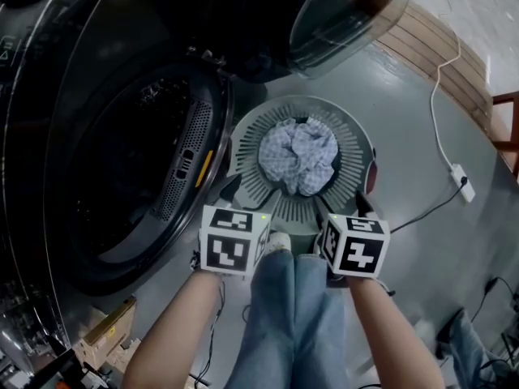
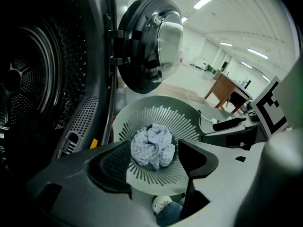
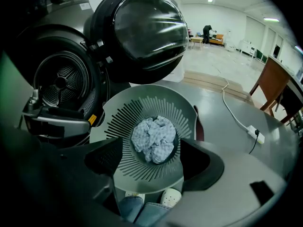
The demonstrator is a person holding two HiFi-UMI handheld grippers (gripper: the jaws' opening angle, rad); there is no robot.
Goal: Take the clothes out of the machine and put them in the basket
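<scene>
Two empty grippers, fingers apart, near cloth in basket, distant person only in right gripper view

We are viewing a glossy grey floor, which is reflecting the overhead light. A white power strip is lying on it, near a band of wooden planks. Ceiling strip lights are glowing above a brown wooden desk. White walls are closing the far end. A cardboard box is sitting at lower left.
</scene>
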